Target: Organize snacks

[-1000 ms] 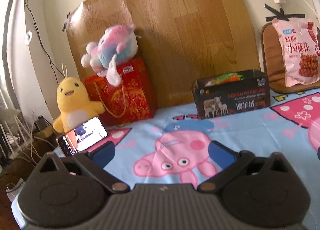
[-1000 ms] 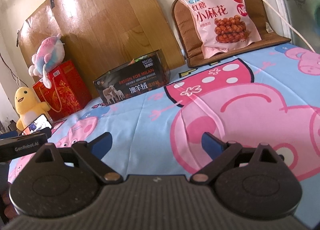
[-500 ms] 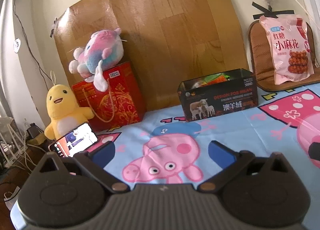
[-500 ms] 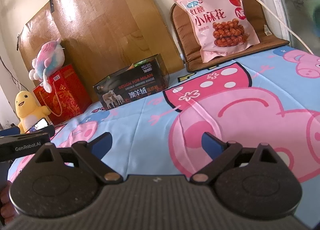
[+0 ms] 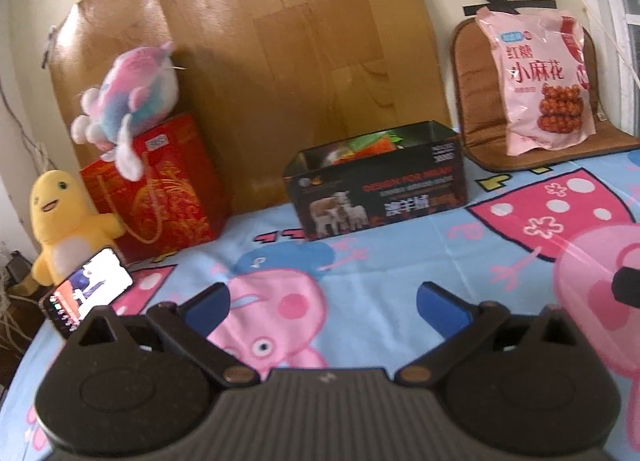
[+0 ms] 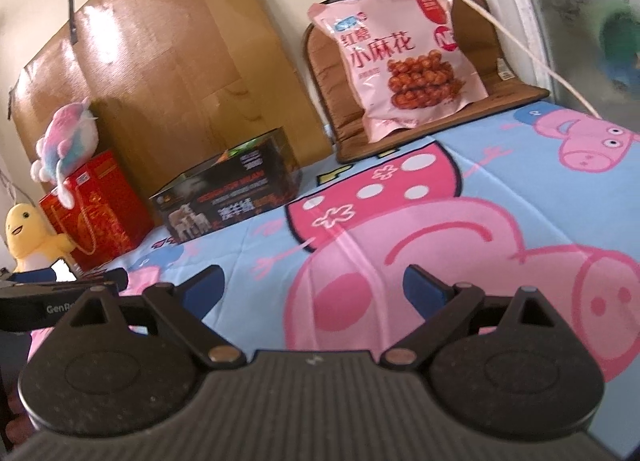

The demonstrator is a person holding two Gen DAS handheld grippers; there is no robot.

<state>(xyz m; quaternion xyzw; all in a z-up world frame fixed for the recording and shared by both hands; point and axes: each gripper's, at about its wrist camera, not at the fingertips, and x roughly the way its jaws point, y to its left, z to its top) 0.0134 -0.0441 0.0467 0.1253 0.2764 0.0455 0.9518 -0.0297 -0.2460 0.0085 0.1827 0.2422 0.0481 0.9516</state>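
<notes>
Leaning against the brown cushion (image 6: 516, 61) at the worktop's back: pink snack bag (image 6: 404, 57), untouched. Black box (image 5: 376, 189) is sitting left of it, packets showing inside. Right tool (image 6: 312, 289) and left tool (image 5: 322, 307) are both gaping wide, empty, having drawn nearer over the last second; pickup is likely beginning.

"小麻花" on pink snack bag (image 6: 404, 57); "澳羊绒" on black box (image 5: 376, 189)

Pink snack bag (image 5: 540, 85) with red lettering at upper right, black box (image 5: 380, 189) printed with white sheep, red and gold gift bag (image 5: 156, 193), yellow plush duck (image 5: 60, 221), pink-blue plush (image 5: 128, 101), light-blue cartoon-pig sheet (image 5: 400, 257), blue-tipped black claws (image 5: 322, 303)
</notes>
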